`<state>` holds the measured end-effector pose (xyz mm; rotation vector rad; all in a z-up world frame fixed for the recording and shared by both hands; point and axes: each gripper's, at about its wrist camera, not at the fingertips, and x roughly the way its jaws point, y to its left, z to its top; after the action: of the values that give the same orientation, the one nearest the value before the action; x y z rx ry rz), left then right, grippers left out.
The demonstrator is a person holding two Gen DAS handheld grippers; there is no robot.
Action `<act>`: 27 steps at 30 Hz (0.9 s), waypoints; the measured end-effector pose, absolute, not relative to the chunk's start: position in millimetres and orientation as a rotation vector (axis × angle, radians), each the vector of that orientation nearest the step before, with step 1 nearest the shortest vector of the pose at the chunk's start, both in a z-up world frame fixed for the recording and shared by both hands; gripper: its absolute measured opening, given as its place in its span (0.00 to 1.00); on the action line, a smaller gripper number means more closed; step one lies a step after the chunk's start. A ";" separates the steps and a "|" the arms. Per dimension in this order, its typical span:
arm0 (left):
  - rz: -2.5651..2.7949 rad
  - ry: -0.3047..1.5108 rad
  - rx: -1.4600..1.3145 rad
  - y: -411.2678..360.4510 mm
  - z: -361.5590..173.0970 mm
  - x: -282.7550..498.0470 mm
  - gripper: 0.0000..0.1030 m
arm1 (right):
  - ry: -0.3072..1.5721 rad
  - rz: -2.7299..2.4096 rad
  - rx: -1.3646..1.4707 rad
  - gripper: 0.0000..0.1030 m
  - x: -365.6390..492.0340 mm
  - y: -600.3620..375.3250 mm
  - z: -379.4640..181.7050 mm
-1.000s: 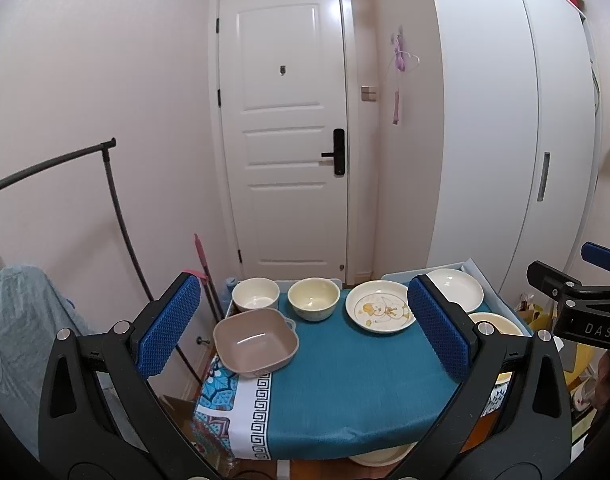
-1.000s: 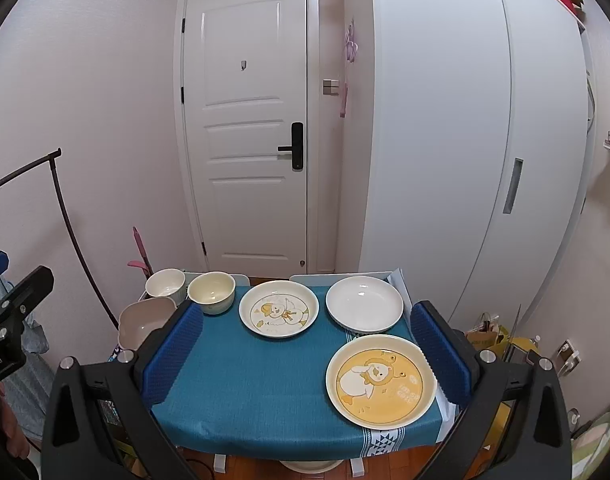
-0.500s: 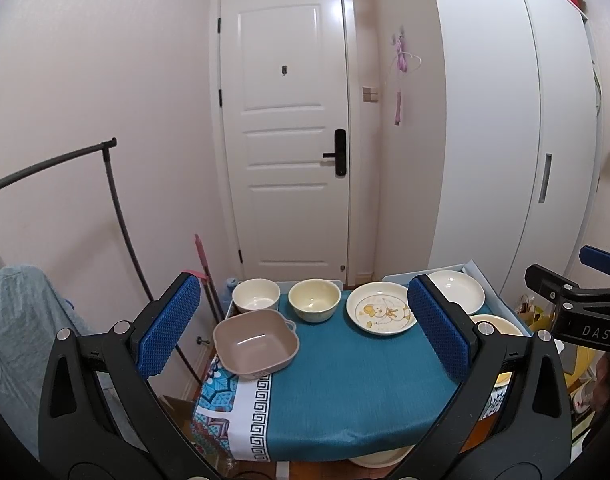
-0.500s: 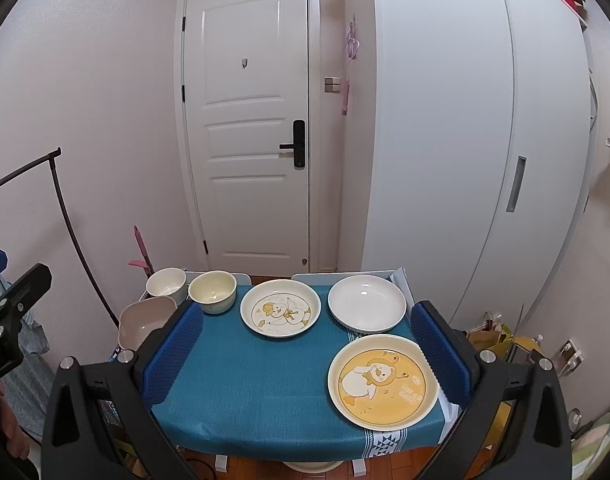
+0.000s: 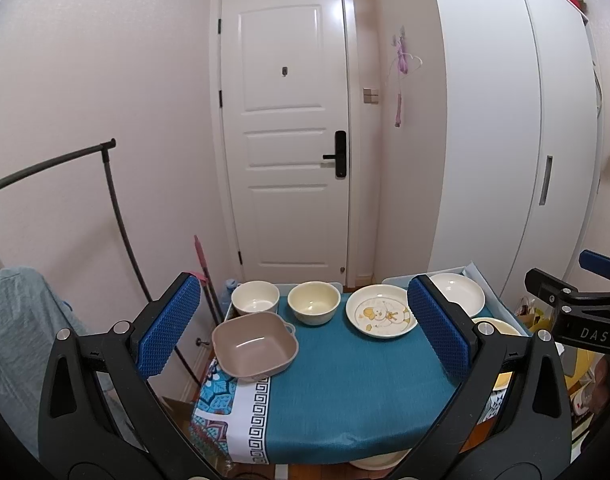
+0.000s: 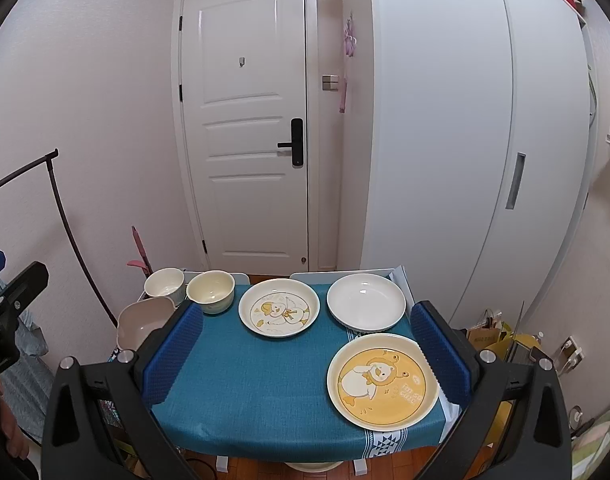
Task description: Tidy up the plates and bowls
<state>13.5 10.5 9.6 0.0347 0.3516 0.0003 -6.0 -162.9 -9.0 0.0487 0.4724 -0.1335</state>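
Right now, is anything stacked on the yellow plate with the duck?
No, the yellow plate lies bare on the blue cloth, its whole duck picture showing.

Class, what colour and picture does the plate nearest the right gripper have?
The plate is yellow with a white cartoon duck, clearest in the right wrist view.

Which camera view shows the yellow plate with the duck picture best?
The right wrist view: the yellow duck plate lies whole at the table's near right corner, its picture clear. The left wrist view shows only a rim sliver behind the left gripper's right finger.
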 end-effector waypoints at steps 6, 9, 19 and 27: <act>0.001 0.338 0.014 9.8 10.7 20.7 1.00 | 0.473 -0.128 0.035 1.00 -3.3 -163.6 -9.9; 0.003 0.332 0.019 9.9 11.5 19.9 1.00 | 0.468 -0.129 0.038 1.00 -1.6 -164.9 -7.5; 0.001 0.331 0.018 10.4 11.4 17.1 1.00 | 0.459 -0.130 0.038 1.00 0.5 -161.3 -1.5; -0.003 0.335 0.022 8.4 9.4 17.4 1.00 | 0.457 -0.132 0.043 1.00 0.1 -162.1 -2.4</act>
<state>17.4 8.4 9.4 0.0219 0.3351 -0.0026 0.1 -162.1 -2.4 0.0431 0.4572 -0.1315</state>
